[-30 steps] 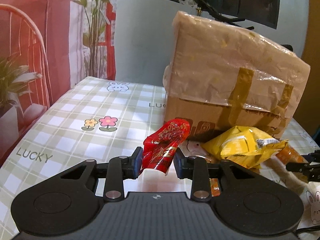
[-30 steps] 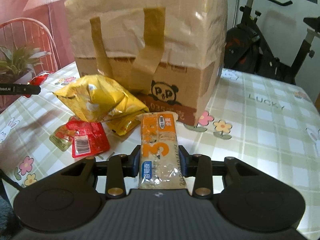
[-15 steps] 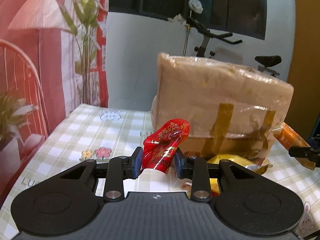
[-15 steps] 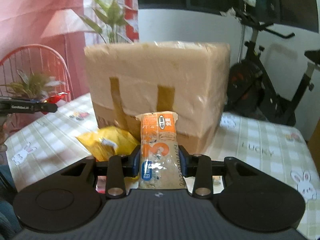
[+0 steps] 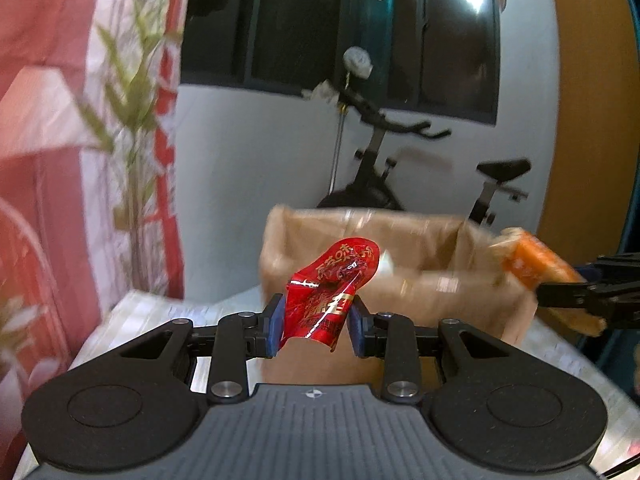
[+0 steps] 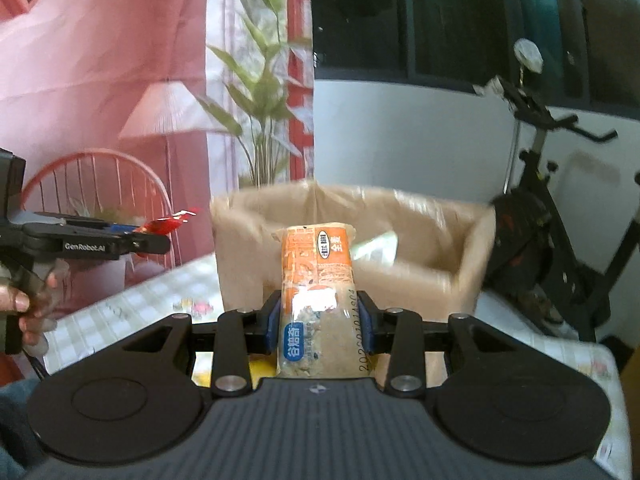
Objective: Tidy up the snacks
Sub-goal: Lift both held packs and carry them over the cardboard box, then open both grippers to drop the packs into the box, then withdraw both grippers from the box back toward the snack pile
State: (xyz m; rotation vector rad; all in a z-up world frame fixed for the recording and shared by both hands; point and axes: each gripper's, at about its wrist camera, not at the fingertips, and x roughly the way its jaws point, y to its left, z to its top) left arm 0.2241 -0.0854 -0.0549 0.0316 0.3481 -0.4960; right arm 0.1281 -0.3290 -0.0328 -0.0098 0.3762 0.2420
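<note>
My left gripper is shut on a crumpled red snack packet, held up in front of the open top of a taped cardboard box. My right gripper is shut on an orange and clear cereal-bar packet, upright before the same cardboard box. In the left wrist view the orange packet shows at the right, near the box's right rim. In the right wrist view the left gripper and its red packet hang at the left, level with the box top.
The box stands on a table with a green checked cloth. An exercise bike stands behind the table on the right. A pink printed curtain hangs on the left. A person's hand holds the left gripper's handle.
Both grippers have risen with their packets from table level to the height of the box top. The box's open inside now shows, and the snacks on the table have dropped out of view.
</note>
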